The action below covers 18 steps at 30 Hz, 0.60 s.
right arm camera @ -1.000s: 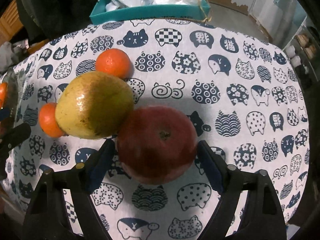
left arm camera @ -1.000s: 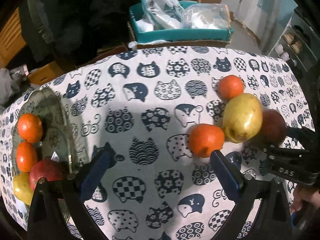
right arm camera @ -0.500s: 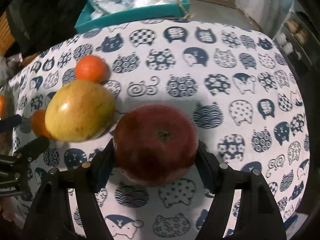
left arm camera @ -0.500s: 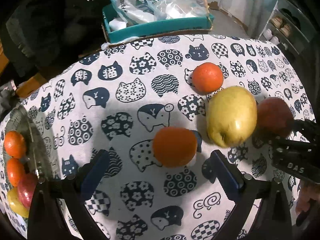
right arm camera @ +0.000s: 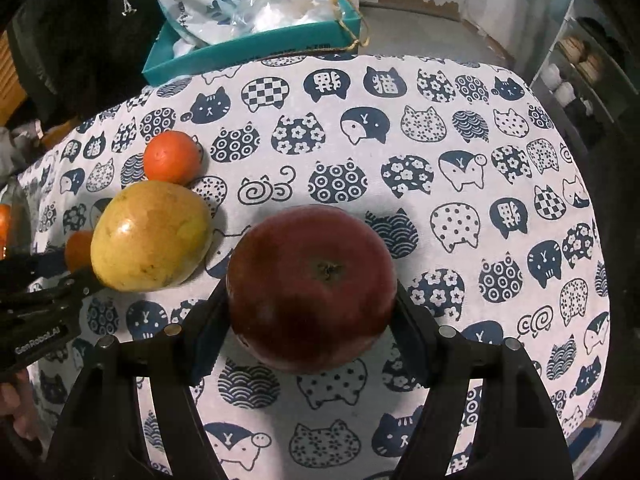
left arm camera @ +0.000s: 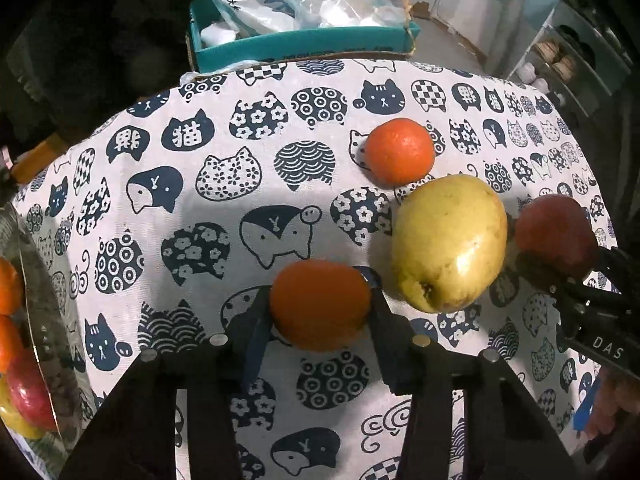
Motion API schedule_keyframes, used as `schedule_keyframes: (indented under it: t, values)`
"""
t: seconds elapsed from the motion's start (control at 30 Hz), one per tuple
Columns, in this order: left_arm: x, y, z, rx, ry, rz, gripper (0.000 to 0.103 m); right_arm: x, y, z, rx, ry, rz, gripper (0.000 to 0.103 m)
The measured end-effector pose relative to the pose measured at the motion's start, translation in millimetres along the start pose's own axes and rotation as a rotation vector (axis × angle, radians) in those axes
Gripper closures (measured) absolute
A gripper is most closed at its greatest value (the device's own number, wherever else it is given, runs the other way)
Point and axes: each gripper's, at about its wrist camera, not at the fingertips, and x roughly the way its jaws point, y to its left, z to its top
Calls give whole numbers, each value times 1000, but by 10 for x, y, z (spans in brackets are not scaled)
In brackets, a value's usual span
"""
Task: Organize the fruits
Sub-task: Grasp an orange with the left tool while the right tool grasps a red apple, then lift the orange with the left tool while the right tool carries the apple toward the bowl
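Note:
On the cat-print tablecloth (left arm camera: 224, 184), my left gripper (left arm camera: 320, 306) has its jaws closing around a small orange (left arm camera: 320, 300), and both pads touch its sides. My right gripper (right arm camera: 310, 294) is shut on a dark red apple (right arm camera: 308, 280), which also shows in the left wrist view as the apple (left arm camera: 554, 232). Between the two lies a yellow-green pear (left arm camera: 448, 244), and a second orange (left arm camera: 400, 156) sits just behind it. The same pear (right arm camera: 150, 236) and second orange (right arm camera: 172, 158) appear left of the apple in the right wrist view.
A glass bowl (left arm camera: 40, 320) at the left edge holds oranges, a red fruit and a yellow one. A teal box (left arm camera: 300, 46) with plastic bags stands beyond the table's far edge. Shelving (left arm camera: 568, 60) is at the far right. A hand (right arm camera: 16, 408) shows at lower left.
My left gripper came up to the near orange and its wide jaws closed onto it. My right gripper's jaws closed in on the red apple.

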Motion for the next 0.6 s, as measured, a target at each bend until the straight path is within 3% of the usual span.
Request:
schedule_keyframes:
  t: [0.2,0.6]
  values:
    - [-39,-5,-13,-1,-19,3,57,-49,67,22,-17,-17,-3,29]
    - [-499,42,-11,-11,-125,14,57,-413,120,78,-39,-107,0,29]
